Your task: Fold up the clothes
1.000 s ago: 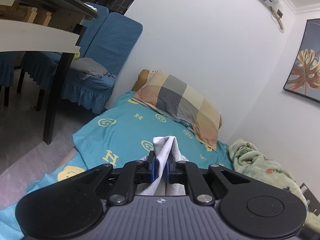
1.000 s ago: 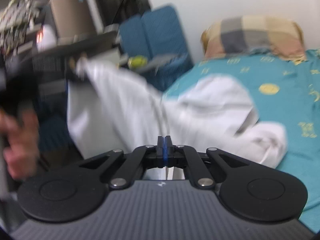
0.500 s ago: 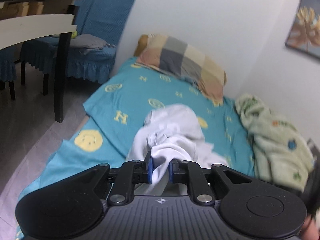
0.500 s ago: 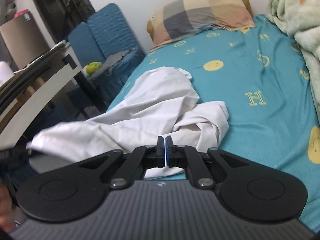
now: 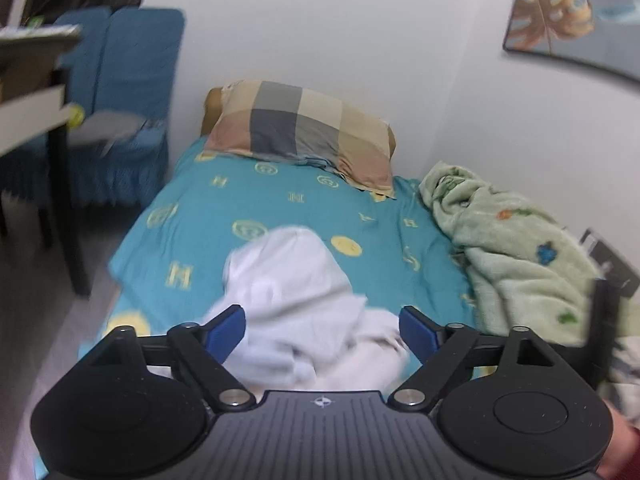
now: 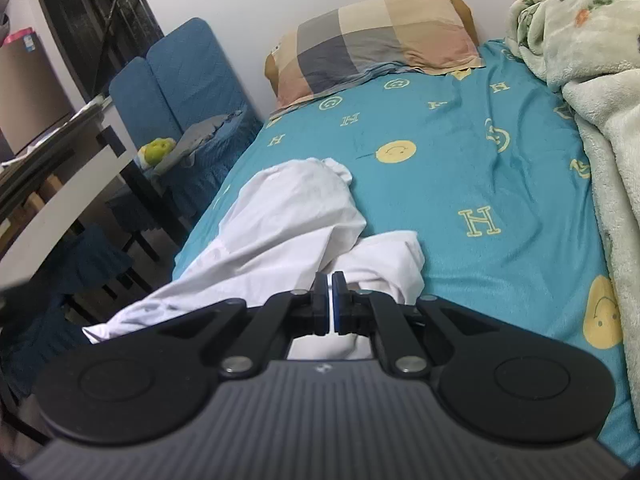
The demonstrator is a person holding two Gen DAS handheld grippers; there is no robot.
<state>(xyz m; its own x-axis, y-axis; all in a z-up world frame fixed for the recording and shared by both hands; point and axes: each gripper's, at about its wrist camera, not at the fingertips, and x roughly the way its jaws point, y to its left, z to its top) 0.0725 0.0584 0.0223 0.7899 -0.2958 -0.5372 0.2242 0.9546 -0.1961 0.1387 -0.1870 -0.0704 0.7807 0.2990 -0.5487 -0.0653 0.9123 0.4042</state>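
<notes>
A crumpled white garment (image 5: 296, 280) lies bunched on the teal bedsheet (image 5: 200, 220) near the bed's foot. My left gripper (image 5: 322, 326) hovers just over it; its jaws are opening wide, and the cloth shows loose below and between the blue pads without being pressed. In the right wrist view the same garment (image 6: 296, 216) stretches from the sheet (image 6: 460, 168) back under my right gripper (image 6: 330, 304), which is shut on a thin fold of the white cloth. One edge of the garment hangs off the bed's left side.
A checked pillow (image 5: 304, 132) lies at the head of the bed, by the wall. A heaped pale green blanket (image 6: 592, 92) fills the bed's right side. Blue covered chairs (image 6: 180, 76) and a dark-legged table (image 6: 60, 184) stand left of the bed. A hand (image 5: 620, 452) shows at the lower right.
The left gripper's jaws have spread and let go of the white garment, which now rests on the bed. The right gripper stays clamped on the cloth and has swung toward the bed.
</notes>
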